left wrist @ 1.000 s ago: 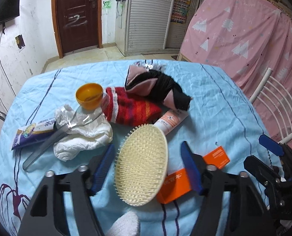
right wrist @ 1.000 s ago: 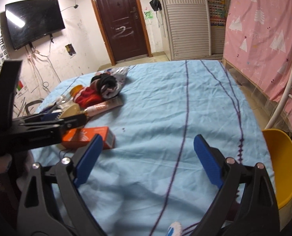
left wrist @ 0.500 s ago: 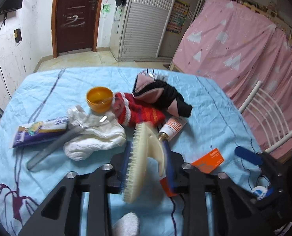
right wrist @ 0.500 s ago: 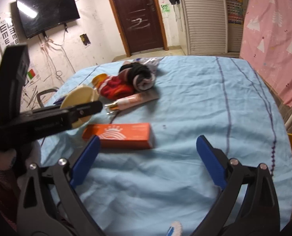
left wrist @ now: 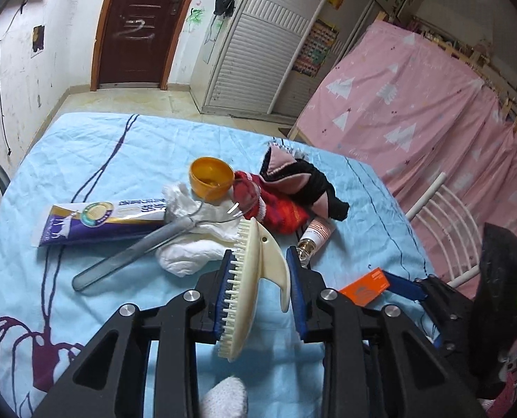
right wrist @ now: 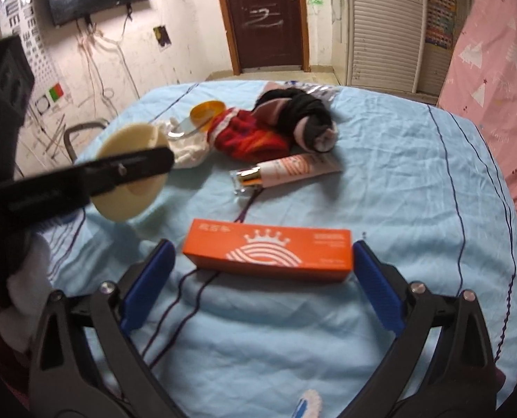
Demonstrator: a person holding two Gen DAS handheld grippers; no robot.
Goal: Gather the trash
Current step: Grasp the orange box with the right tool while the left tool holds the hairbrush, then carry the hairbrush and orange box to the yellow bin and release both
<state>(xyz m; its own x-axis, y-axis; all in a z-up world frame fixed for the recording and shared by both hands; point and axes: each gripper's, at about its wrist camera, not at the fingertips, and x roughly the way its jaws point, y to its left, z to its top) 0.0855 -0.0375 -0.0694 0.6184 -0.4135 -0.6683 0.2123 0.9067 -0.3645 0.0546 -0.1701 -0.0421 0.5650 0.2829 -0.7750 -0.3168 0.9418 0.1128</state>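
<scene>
Spanning the lower centre of the right wrist view, the orange carton (right wrist: pixel 269 252) lies crosswise between the spread right gripper (right wrist: pixel 263 287) pads, while the left gripper (left wrist: pixel 260 292) pinches the bath brush (left wrist: pixel 249 289).

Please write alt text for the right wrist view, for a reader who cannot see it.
Open right tongs reach around an orange box lying on a blue tablecloth. At left, the left tongs hold a cream brush; behind lie a tube and clothes.
</scene>
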